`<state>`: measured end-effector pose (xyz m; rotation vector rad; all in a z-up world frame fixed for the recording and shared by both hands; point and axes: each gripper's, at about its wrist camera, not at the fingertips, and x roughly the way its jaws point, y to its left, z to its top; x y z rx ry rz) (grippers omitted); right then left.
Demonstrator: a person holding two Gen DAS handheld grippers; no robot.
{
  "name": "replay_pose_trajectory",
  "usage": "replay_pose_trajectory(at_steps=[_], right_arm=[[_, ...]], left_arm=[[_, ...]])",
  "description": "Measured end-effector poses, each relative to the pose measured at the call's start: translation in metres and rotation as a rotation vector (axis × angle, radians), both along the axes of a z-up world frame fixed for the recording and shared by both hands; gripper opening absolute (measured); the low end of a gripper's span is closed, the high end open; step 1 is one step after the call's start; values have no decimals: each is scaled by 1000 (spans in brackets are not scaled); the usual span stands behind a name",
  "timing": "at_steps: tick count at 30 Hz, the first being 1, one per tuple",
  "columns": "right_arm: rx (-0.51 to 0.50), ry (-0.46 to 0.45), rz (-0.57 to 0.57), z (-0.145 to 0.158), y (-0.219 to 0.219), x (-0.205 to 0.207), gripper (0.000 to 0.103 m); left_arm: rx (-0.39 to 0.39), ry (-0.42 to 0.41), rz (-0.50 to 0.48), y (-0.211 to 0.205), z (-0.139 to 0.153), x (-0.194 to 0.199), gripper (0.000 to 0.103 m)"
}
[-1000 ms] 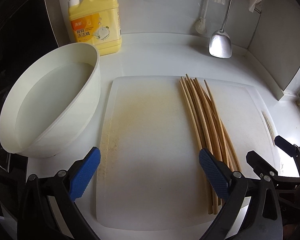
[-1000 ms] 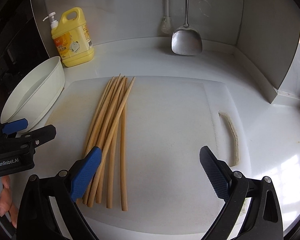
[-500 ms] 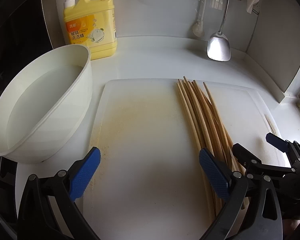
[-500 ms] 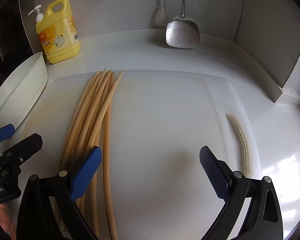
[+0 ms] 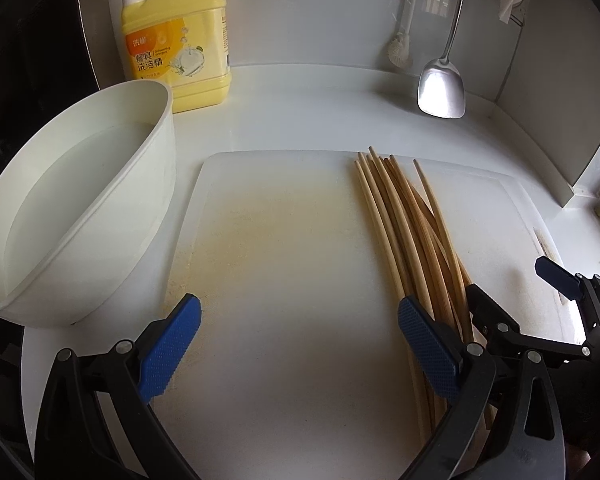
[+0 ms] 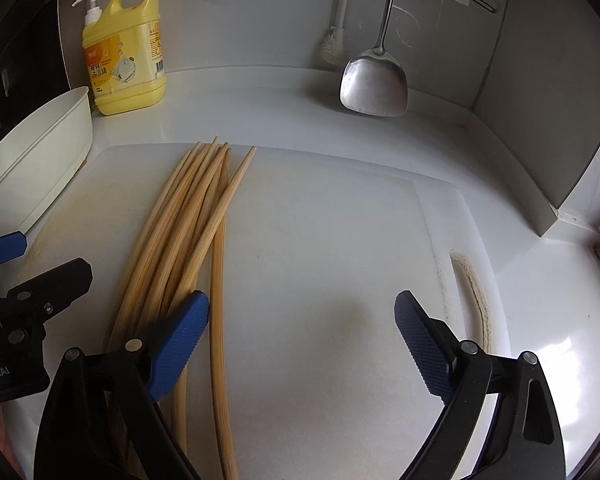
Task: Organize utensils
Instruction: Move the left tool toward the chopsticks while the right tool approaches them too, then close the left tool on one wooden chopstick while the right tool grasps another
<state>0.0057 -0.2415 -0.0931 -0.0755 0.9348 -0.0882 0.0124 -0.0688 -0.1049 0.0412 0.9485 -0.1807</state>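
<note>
Right tool (image 6: 302, 344), jaws wide but closing, only 1 chopstick between them; left tool (image 5: 300, 350) wide, empty. Shift left over the chopsticks (image 6: 188, 232) before squeezing.

The yellow bottle (image 5: 178, 40) carries an orange label with white Chinese characters 餐具洗洁精; a smaller line above them is too blurred to read. The left gripper (image 6: 4, 312) body shows white lettering cut off to "obot.AI".

Bare board (image 5: 292, 264) beside basin (image 5: 80, 216)
</note>
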Motion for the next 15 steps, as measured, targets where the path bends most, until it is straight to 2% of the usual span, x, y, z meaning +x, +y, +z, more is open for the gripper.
replay_pose_trajectory(at_steps=[3,6,9,11,13,15], right_arm=[[-23,-16,25,2,5,2,79],[-5,-18,43,2,6,3,69],[10,-20,64,3,5,3,57],[10,-22,64,3,3,2,44],[33,-20,51,3,-3,1,39],[57,-17,36,2,-11,2,39]], left_arm=[[-9,3,0,-3,-2,1,97],[-23,2,4,-4,-2,1,97],[-33,6,0,-6,-3,2,97],[-39,8,-5,-8,-3,2,97],[-22,9,-10,-11,-4,3,97],[-8,9,-15,-14,-6,3,97]])
